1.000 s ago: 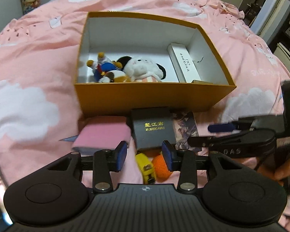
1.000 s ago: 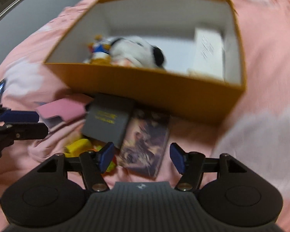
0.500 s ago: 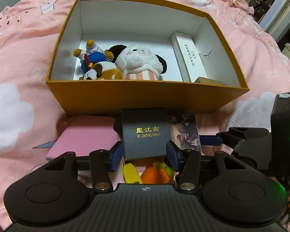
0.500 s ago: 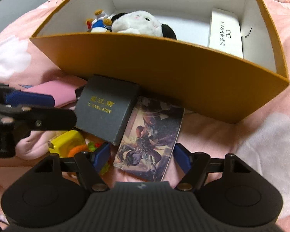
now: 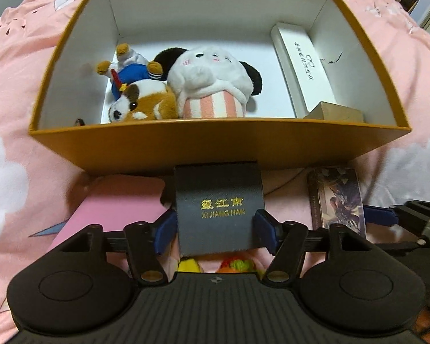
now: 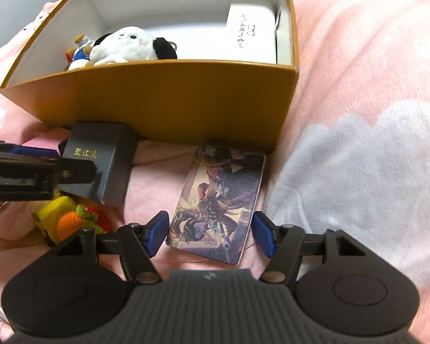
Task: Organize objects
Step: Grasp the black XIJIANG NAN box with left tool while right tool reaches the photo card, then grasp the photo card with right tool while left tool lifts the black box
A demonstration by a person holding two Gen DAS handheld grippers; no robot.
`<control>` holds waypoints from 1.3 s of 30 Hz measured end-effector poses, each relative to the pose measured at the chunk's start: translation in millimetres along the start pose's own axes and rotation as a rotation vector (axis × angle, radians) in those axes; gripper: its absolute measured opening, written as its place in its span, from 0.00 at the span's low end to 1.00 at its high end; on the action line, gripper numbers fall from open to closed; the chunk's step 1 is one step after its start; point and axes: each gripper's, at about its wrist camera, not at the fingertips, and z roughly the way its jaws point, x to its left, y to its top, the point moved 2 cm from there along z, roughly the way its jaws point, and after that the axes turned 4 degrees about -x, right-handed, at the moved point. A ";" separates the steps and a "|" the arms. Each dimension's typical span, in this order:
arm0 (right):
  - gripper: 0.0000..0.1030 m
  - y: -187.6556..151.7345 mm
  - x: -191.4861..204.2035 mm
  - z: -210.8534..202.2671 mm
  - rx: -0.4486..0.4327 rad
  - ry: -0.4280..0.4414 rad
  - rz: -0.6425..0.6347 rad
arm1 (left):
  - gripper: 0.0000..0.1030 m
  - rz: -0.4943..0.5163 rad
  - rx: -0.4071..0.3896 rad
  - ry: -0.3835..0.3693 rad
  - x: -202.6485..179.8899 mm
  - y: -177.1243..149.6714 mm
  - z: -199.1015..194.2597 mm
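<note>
An open orange box [image 5: 215, 149] [image 6: 163, 97] lies on the pink bed. It holds a white plush [image 5: 212, 83], a brown plush dog [image 5: 146, 106], a white case [image 5: 301, 66] and a small tan box [image 5: 338, 113]. My left gripper [image 5: 216, 230] has its blue pads on both sides of a black box with gold letters [image 5: 219, 206] [image 6: 97, 154]. My right gripper [image 6: 210, 233] is open, its pads either side of the near end of an illustrated card [image 6: 220, 197] [image 5: 336, 197] lying flat in front of the orange box.
A pink flat case [image 5: 117, 203] lies left of the black box. A yellow item [image 6: 54, 212] and an orange knitted toy [image 6: 77, 220] lie under the black box's near end. Pink bedding with white clouds [image 6: 358, 143] surrounds everything.
Both grippers moved forward and down. The left pads now flank the black box. The right gripper shifted right and now straddles the card.
</note>
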 end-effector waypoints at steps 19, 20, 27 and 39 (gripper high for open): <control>0.62 17.2 -9.2 21.7 0.008 0.057 0.033 | 0.84 0.022 0.054 0.044 -13.9 9.5 28.3; 0.62 17.4 -9.9 22.3 0.008 0.061 0.038 | 0.84 0.019 0.053 0.035 -12.5 9.3 27.2; 0.61 14.4 -13.6 11.5 0.009 0.076 0.065 | 0.84 0.028 0.018 -0.013 -9.5 3.0 4.8; 0.00 10.4 -2.2 -47.0 -0.080 0.089 0.061 | 0.84 0.010 -0.091 -0.179 -0.8 -7.7 -59.7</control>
